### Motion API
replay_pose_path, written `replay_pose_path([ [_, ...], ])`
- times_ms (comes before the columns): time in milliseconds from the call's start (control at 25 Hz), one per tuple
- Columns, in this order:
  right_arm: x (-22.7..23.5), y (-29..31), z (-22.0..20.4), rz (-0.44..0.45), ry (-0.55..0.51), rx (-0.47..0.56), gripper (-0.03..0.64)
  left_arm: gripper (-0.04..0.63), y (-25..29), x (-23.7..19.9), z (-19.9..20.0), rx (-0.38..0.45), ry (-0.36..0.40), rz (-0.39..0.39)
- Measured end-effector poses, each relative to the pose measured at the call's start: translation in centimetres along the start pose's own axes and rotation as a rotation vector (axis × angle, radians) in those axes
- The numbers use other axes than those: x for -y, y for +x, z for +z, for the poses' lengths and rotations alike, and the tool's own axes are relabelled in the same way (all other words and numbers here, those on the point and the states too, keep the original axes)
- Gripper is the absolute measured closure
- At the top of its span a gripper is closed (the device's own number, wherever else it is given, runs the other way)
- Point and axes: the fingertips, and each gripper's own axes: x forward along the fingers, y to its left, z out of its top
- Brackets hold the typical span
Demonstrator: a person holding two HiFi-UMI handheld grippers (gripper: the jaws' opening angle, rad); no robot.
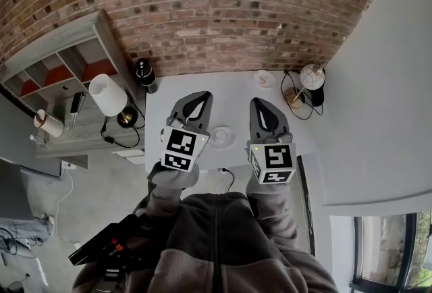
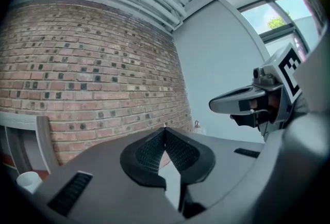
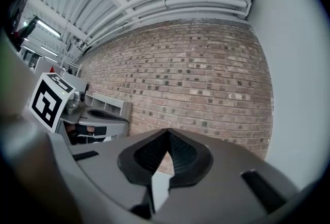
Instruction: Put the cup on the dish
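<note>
The left claw [image 2: 165, 131] is closed, its ribbed pads meeting at the tip with nothing between them. The right claw [image 3: 167, 134] is closed in the same way and is just as empty. Both are held level and point out at the brick wall [image 3: 206, 78], not down at anything.

In the head view they hang side by side over the near part of the white surface [image 1: 169, 86]. The dish [image 1: 221, 137], a pale saucer, lies between them close to the near edge. As far as its small size shows, it carries nothing.

A small round thing with a pinkish rim, which is probably the cup [image 1: 264, 78], sits at the far edge of the surface towards the far right corner, just beside the lamp [image 1: 311, 77]. It is well apart from the dish, and neither claw is touching it.

So the cup does not stand on the dish now. Judging from this, the whole job remains: one claw has to open, reach to the far edge, take the cup, bring it back to the near edge and set it on the saucer.
</note>
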Motion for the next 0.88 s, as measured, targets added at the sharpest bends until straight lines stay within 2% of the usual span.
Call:
replay_pose_path([
  [280,0.7,0.3,1.6,-0.017,-0.012,0.042,0.614,0.589,0.9,-0.5,0.8,0.001,0.045,0.006],
  [880,1.7,0.8,2.3,-0.018,-0.041,0.051,0.614,0.589,2.6,-0.4,1.7,0.024,0.043,-0.006],
])
